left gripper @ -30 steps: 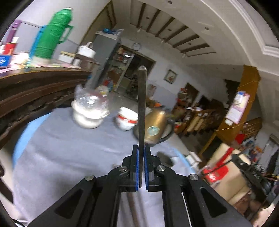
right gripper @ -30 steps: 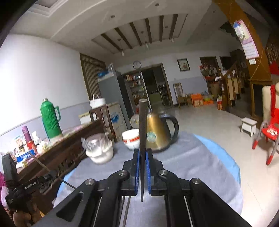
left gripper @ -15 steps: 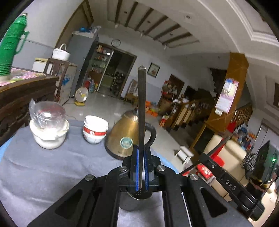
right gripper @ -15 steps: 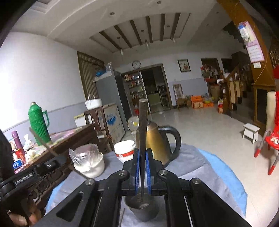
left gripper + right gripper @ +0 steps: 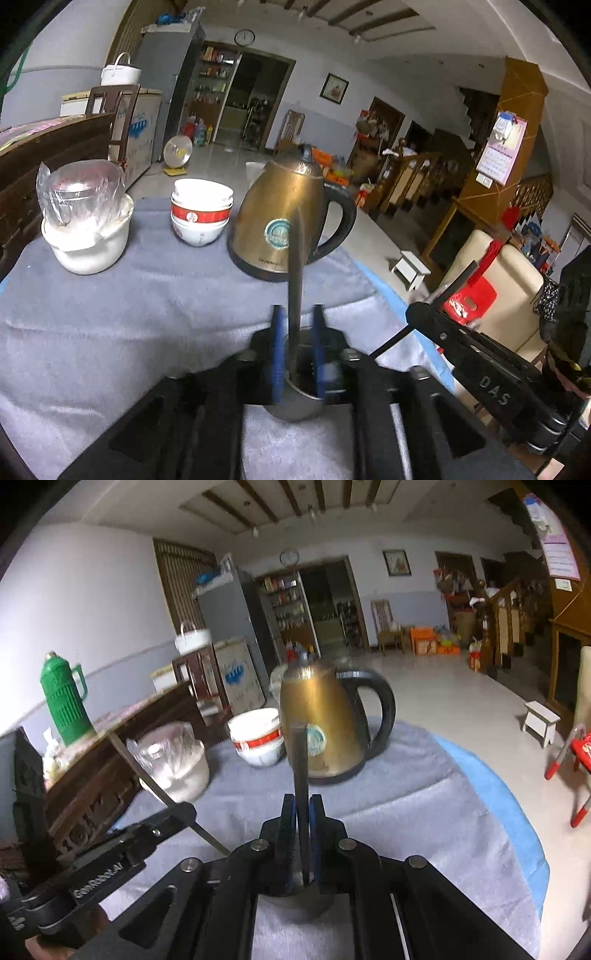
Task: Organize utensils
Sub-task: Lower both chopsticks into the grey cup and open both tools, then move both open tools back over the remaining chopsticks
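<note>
A steel cup [image 5: 295, 406] stands on the grey cloth right under my left gripper [image 5: 297, 317]. Its jaws are opening; a dark metal utensil [image 5: 295, 273] stands between the blue pads with a gap on each side, its lower end in the cup. My right gripper [image 5: 303, 801] is shut on a second dark utensil [image 5: 300, 760], which points up before the kettle, over the same cup [image 5: 295, 908]. Each gripper also shows in the other's view: the right gripper [image 5: 480, 369] at the right, the left gripper [image 5: 129, 845] at the left, each with a thin slanted rod.
Behind the cup stand a brass kettle [image 5: 288, 218], stacked red-and-white bowls [image 5: 201, 214] and a white pot under plastic wrap [image 5: 85, 221]. The grey cloth [image 5: 129, 295] covers a blue round table [image 5: 498, 794]. A dark wooden sideboard [image 5: 92, 775] with a green thermos [image 5: 64, 705] is at the left.
Both grippers have swung over to the cup and come down. The left jaws have parted and the utensil in them has dropped lower. The right jaws stay shut on theirs.
</note>
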Demonstrator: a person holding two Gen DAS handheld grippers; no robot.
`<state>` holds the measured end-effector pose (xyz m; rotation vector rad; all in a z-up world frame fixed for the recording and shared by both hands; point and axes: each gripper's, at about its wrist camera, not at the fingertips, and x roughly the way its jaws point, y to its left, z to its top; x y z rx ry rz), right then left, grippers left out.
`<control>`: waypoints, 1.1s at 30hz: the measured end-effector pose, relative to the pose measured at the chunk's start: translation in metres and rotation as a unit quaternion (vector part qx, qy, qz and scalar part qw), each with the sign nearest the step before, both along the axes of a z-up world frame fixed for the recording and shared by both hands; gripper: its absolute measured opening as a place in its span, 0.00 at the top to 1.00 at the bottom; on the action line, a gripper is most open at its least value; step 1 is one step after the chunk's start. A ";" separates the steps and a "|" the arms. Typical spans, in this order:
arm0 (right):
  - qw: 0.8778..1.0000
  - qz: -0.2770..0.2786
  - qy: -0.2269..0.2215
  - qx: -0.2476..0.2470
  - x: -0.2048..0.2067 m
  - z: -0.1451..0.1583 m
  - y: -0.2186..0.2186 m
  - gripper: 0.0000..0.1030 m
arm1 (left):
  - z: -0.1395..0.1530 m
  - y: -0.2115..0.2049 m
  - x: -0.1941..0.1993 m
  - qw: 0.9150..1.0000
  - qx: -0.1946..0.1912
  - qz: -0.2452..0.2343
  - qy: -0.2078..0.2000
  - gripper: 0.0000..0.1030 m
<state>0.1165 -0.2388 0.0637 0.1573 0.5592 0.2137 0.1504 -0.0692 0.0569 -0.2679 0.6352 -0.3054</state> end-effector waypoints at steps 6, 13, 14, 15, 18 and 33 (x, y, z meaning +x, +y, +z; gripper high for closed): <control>0.999 -0.026 -0.019 -0.019 -0.019 0.017 -0.005 0.89 | 0.030 0.029 -0.040 0.998 -0.006 0.029 -0.046 0.35; 0.996 -0.062 -0.064 0.020 -0.092 0.025 -0.025 0.14 | 0.028 0.087 -0.108 0.993 -0.005 0.093 -0.066 0.22; 0.996 -0.064 -0.059 0.022 -0.101 0.020 -0.026 0.14 | 0.022 0.094 -0.114 0.993 -0.001 0.101 -0.060 0.22; 0.996 -0.064 -0.051 0.026 -0.110 0.014 -0.026 0.14 | 0.014 0.101 -0.120 0.993 0.003 0.109 -0.051 0.22; 0.997 -0.062 -0.018 0.033 -0.132 -0.012 -0.024 0.14 | -0.021 0.119 -0.138 0.991 0.017 0.129 -0.003 0.22; 0.987 -0.044 0.153 -0.002 -0.149 -0.119 0.000 0.14 | -0.119 0.142 -0.167 0.966 0.092 0.181 0.157 0.22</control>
